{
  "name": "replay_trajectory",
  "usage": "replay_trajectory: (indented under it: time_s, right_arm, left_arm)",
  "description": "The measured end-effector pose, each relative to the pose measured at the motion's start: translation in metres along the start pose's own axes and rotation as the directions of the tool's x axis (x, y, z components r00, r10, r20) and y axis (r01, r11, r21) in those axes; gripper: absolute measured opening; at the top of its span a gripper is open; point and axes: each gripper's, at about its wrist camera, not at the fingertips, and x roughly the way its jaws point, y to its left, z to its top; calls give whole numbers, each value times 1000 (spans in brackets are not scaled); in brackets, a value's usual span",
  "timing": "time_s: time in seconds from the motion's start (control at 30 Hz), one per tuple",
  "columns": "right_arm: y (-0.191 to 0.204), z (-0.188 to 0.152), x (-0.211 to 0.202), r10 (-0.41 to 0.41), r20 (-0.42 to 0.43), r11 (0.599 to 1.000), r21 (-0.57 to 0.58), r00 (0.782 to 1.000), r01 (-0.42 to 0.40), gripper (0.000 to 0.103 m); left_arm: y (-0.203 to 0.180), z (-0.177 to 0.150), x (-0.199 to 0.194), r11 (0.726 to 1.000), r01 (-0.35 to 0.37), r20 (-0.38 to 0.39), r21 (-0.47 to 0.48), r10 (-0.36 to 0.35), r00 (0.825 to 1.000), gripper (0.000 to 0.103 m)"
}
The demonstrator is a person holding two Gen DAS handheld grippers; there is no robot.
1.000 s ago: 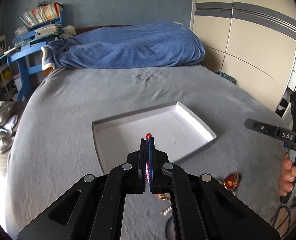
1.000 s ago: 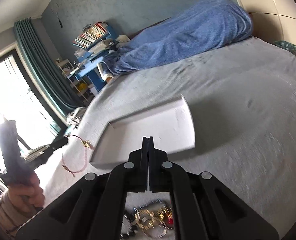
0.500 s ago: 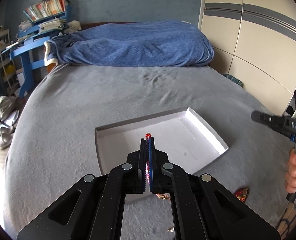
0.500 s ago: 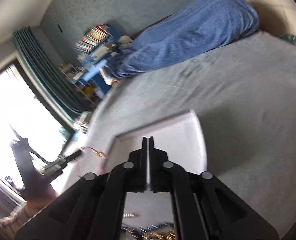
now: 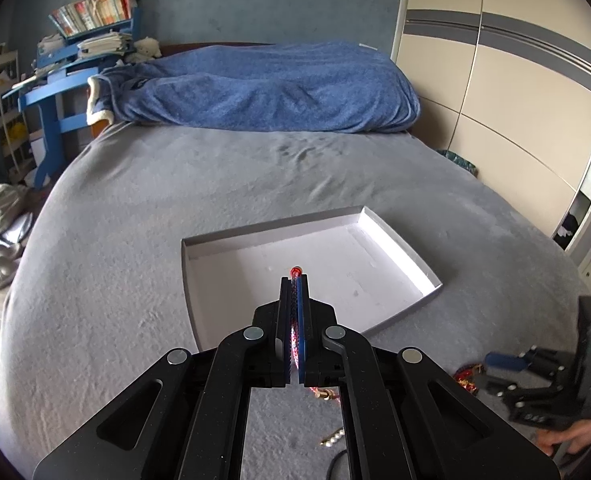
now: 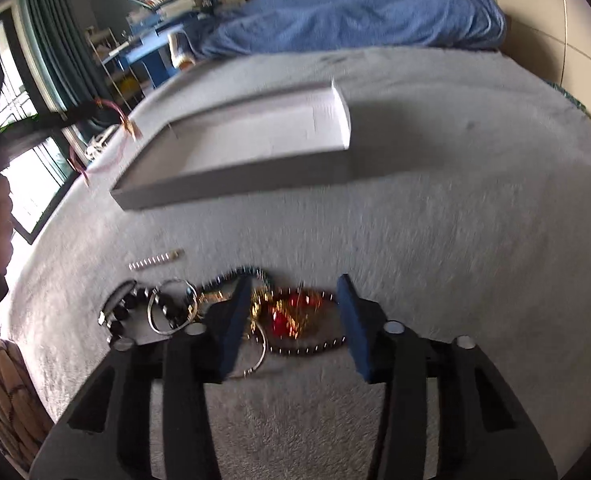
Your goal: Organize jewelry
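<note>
Home bedroom, grey bed (image 5: pixel 143 208), blue blanket (image 5: pixel 263 88), wardrobe (image 5: pixel 495 92), bookshelf (image 5: pixel 91 12)

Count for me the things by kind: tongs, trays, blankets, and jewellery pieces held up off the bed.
Tongs: 2, the left tongs shut on a red necklace, the right tongs open over the jewellery heap
Tray: 1
Blanket: 1
Jewellery held up: 1, the red necklace
Total: 5

I see a grey bed (image 5: pixel 135 208) carrying a white tray (image 5: pixel 399 240) mid-bed, a blue blanket (image 5: pixel 263 88) along its far edge, and tangled jewelry (image 6: pixel 223 304) near its near edge.
</note>
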Motion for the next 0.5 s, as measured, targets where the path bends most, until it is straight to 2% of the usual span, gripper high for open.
replay_trajectory:
  time_s: [0.1,0.13,0.17,0.27,0.5]
  right_arm:
    - [-2,-6,8,-9,-24,1000,26,1000,10,30]
    - [-3,-8,10,-12,-31,999,33,999,13,26]
    - [-4,-9,11,-9,-38,999,45,999,11,17]
    - [-7,-11,12,6,-32,998,69,999,-4,5]
    - [-10,9,-14,70,61,993,96,996,-75,3]
  left_arm:
    - [-1,0,-4,1000,-3,6,0,3,1000,3]
    - [-1,0,-5,1000,-4,6,-1,4,1000,3]
    - [-1,-1,-5,1000,-6,6,-1,6,1000,3]
    - [-1,-1,-7,1000,-9,5,-2,9,1000,3]
    - [0,2,-10,1000,-6,16,-4,6,1000,3]
